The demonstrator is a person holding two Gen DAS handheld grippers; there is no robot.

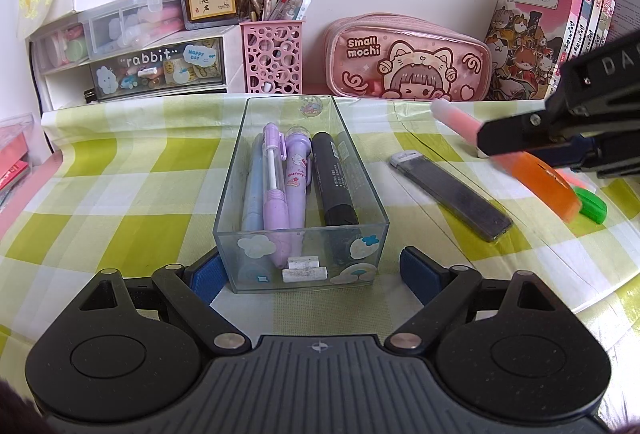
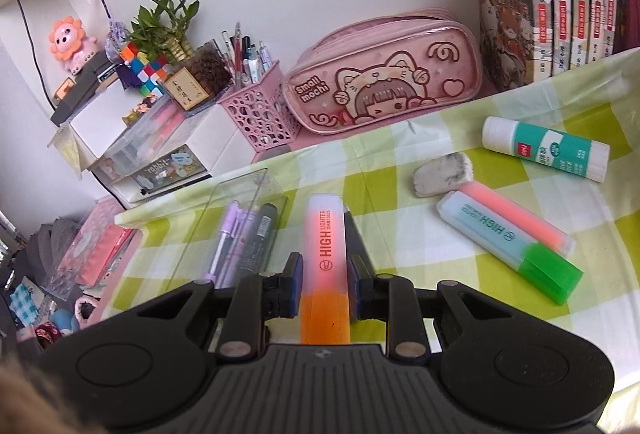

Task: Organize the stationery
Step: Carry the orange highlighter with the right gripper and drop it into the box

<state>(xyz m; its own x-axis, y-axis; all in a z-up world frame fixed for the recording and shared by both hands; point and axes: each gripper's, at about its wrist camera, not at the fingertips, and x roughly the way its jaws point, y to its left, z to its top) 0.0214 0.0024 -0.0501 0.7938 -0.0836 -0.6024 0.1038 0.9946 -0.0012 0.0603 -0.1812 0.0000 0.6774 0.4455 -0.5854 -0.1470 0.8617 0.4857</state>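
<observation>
A clear plastic box (image 1: 362,170) stands on the checked cloth and holds purple pens (image 1: 276,170) and a black marker (image 1: 334,180); it also shows in the right wrist view (image 2: 212,210). My left gripper (image 1: 308,274) is open, its blue pads on either side of the box's near end. My right gripper (image 2: 324,282) is shut on an orange highlighter (image 2: 325,262) and holds it above the cloth, right of the box; the highlighter also shows in the left wrist view (image 1: 548,186). A black lead case (image 1: 452,192) lies right of the box.
A green highlighter (image 2: 512,246), a pink highlighter (image 2: 520,218), a grey eraser (image 2: 442,174) and a glue stick (image 2: 546,148) lie on the cloth at right. A pink pencil case (image 1: 408,60), pink pen cup (image 1: 272,54), drawer unit (image 1: 136,66) and books (image 1: 532,34) line the back.
</observation>
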